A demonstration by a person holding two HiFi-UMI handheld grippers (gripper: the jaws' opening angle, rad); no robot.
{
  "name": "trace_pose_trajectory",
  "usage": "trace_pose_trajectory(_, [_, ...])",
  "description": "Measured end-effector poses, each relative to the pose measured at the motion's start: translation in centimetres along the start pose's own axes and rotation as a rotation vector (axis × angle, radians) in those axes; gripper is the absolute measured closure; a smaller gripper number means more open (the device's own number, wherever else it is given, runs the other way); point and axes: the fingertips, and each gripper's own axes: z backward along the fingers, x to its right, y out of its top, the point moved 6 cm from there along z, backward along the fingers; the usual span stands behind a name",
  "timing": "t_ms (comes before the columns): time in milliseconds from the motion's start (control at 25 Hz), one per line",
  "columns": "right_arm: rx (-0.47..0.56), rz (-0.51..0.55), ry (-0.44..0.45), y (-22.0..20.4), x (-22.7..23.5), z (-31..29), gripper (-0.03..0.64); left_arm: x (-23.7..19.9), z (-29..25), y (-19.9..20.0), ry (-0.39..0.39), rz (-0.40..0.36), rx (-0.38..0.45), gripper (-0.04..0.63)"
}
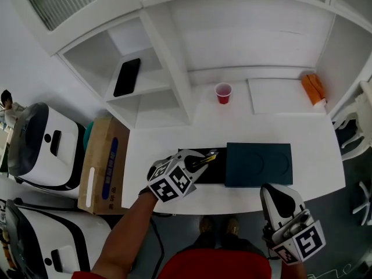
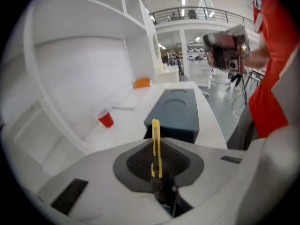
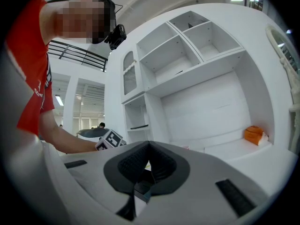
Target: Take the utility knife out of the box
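A yellow utility knife (image 1: 208, 156) is pinched between the pads of my left gripper (image 1: 203, 159), which is shut on it and held just above the open black box (image 1: 214, 172) at the table's front edge. In the left gripper view the knife (image 2: 156, 148) stands upright between the dark pads, its tip pointing away. The dark teal lid (image 1: 258, 164) lies right of the box and shows ahead as the lid (image 2: 176, 112). My right gripper (image 1: 278, 197) hangs off the table's front right, held level. Its pads (image 3: 161, 163) meet with nothing between them.
A red cup (image 1: 223, 93) stands at the back of the table by a white board (image 1: 278, 96) and an orange object (image 1: 314, 88). A black flat device (image 1: 127, 77) lies on a shelf. A cardboard box (image 1: 104, 164) and white machines (image 1: 40, 147) stand left.
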Motion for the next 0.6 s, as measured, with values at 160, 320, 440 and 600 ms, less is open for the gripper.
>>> trace_pose_trajectory(160, [0.020,0.008,0.005,0.5,-0.2,-0.7,0.617,0.2,4.8,4.0,0.143,0.088,0.288,0.534])
trace_pose_trajectory(320, [0.042,0.024,0.025,1.4,-1.0,-1.7,0.617,1.3,8.9,6.7,0.238,0.164,0.521,0.534])
trace_pose_trajectory(440, [0.056,0.031,0.039,1.9,-1.9,-2.2,0.616,2.5,11.7,8.1,0.280,0.280,0.674,0.534])
trace_pose_trajectory(600, [0.077,0.039,0.046,2.5,-2.9,-2.7,0.617,4.4,14.3,9.0,0.327,0.338,0.779,0.534])
